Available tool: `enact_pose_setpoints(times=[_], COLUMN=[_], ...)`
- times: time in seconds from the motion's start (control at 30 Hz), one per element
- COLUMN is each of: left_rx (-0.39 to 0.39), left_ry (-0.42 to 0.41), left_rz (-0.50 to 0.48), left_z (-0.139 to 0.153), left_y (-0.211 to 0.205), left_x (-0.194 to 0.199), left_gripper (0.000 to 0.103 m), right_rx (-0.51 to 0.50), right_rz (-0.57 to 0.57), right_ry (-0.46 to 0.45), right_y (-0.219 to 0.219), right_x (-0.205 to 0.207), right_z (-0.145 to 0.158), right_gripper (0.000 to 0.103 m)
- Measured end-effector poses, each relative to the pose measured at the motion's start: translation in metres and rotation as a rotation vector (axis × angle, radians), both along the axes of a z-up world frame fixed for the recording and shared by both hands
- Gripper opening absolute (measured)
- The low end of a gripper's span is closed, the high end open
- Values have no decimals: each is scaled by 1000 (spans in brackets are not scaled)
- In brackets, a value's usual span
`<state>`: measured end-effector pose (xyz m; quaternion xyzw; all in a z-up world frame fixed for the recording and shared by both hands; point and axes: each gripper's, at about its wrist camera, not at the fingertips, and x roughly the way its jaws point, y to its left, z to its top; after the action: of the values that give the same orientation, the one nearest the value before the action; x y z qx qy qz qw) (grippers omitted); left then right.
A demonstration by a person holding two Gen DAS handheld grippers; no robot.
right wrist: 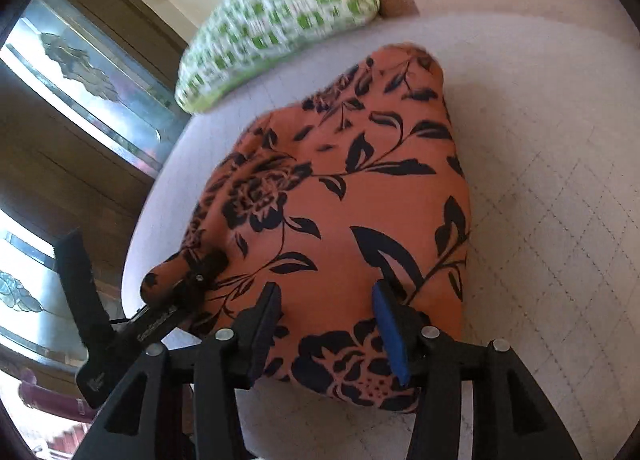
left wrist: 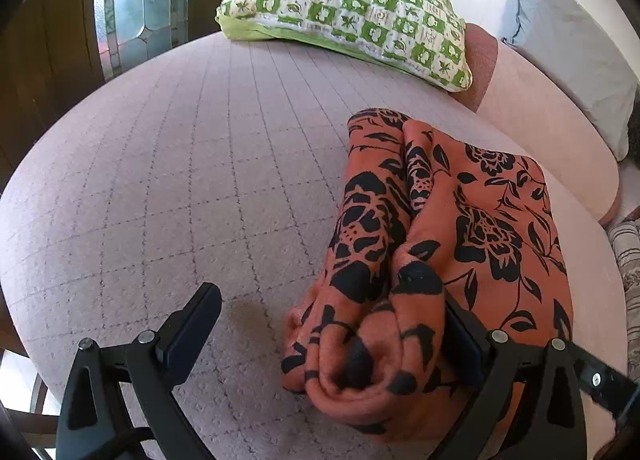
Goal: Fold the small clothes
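An orange garment with black flowers [left wrist: 448,244] lies folded in a bundle on the pale quilted cushion [left wrist: 180,180]. My left gripper [left wrist: 332,324] is open wide; the garment's near rolled end lies between its fingers, resting against the right finger [left wrist: 464,336]. In the right wrist view the same garment [right wrist: 340,196] lies on the cushion [right wrist: 540,180]. My right gripper [right wrist: 326,324] is open above its near edge, with cloth between the fingers but not pinched. The left gripper [right wrist: 120,300] shows at the garment's left end.
A green and white patterned pillow [left wrist: 352,20] lies at the back of the cushion; it also shows in the right wrist view [right wrist: 272,20]. A grey pillow [left wrist: 572,56] sits at the far right. A wooden door with glass panes [left wrist: 132,0] stands behind.
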<state>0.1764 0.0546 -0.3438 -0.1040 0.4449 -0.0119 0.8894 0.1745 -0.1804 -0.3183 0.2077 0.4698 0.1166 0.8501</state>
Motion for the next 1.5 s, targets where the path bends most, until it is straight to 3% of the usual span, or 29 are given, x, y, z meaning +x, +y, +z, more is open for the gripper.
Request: enact_pose_setpoints(times=[0.1, 0.23, 0.33, 0.43, 0.63, 0.8, 1.0, 1.5], left_rx=[16, 34, 52, 77, 176, 270, 370, 392], left_ry=[-17, -39, -50, -49, -143, -218, -265, -308], left_rz=[4, -3, -9, -12, 0, -20, -59, -56], left_z=[0, -1, 0, 5, 31, 54, 80, 127], left_y=[-1, -2, -4, -6, -6, -20, -41, -56], left_x=[-5, -9, -11, -15, -44, -63, -79, -102], left_gripper=[101, 101, 101, 101, 101, 101, 101, 101], right_rx=[-47, -19, -15, -53, 101, 78, 83, 143], right_rz=[10, -6, -37, -14, -56, -112, -152, -179], right_ry=[-38, -120, -78, -100, -129, -223, -248, -318], right_y=[5, -5, -11, -7, -31, -45, -61, -77], right_x=[-13, -41, -40, -39, -52, -72, -81, -96], right_z=[9, 16, 1, 2, 10, 26, 34, 50], right_gripper=[52, 57, 60, 60, 61, 66, 66, 66])
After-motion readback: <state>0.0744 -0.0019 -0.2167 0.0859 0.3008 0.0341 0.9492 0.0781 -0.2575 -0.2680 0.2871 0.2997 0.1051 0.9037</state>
